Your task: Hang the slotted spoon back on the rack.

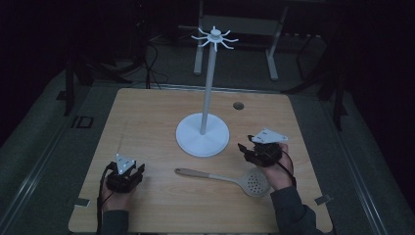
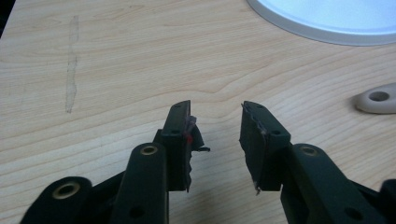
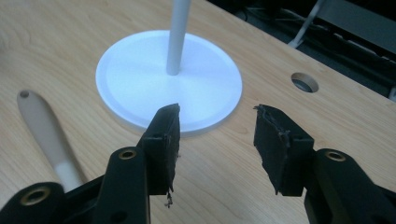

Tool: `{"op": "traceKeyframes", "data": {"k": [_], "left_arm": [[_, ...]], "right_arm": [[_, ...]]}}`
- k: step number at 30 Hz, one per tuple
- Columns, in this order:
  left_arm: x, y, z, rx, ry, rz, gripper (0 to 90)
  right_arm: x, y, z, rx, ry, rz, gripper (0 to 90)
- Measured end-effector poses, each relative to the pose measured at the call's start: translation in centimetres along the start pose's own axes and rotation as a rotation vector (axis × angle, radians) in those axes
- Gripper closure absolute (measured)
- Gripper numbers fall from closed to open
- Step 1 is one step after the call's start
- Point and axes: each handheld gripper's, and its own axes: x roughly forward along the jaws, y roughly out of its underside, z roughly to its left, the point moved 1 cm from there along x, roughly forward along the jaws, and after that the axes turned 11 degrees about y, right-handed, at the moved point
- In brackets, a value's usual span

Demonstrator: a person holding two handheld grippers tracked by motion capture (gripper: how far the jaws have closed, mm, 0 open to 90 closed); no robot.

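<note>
Both grippers' fingers apart, empty, flanking unlabelled slotted spoon (image 1: 230, 178) near white stand (image 1: 202, 134).

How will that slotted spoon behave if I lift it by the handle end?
The slotted spoon looks rigid, so it probably won't flop. Its wide perforated head may droop head-down. The smooth, rounded handle could twist or slip.

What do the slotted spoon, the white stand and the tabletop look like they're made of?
Slotted spoon: likely matte plastic or silicone, with an even beige tone and no grain.
White stand: smooth painted metal or plastic; its round base has a soft sheen, so the look leaves it open.
Tabletop: light wood or wood-look laminate, with clear grain lines in the gripper views.
</note>
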Motion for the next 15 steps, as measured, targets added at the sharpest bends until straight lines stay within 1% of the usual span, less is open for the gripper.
{"op": "traceKeyframes", "data": {"k": [1, 2, 3, 6, 9, 11, 15], "left_arm": [[0.0, 0.0, 0.0, 0.000, 0.000, 0.000, 62.7], [0.0, 0.1, 0.0, 0.001, -0.002, 0.000, 61.8], [0.0, 0.1, 0.0, 0.001, -0.002, 0.000, 61.3], [0.0, 0.3, -0.1, -0.002, -0.001, 0.003, 60.3], [0.0, 0.4, -0.1, -0.002, 0.009, 0.011, 58.6], [0.0, 0.4, -0.1, -0.001, 0.009, 0.016, 57.9], [0.1, 0.4, -0.2, 0.002, 0.015, 0.017, 58.0]], "right_arm": [[0.0, 0.0, 0.0, 0.000, 0.000, 0.000, 50.2], [0.2, -0.2, 0.3, -0.022, -0.005, 0.012, 50.1], [0.2, -0.2, 0.3, -0.022, -0.005, 0.012, 50.1], [0.5, -0.5, 0.8, -0.058, -0.012, 0.029, 48.9], [0.8, -0.7, 1.2, -0.067, -0.022, 0.041, 47.8], [1.0, -0.8, 1.5, -0.085, -0.025, 0.050, 47.5], [1.1, -1.0, 2.1, -0.102, -0.038, 0.060, 48.8]]}}
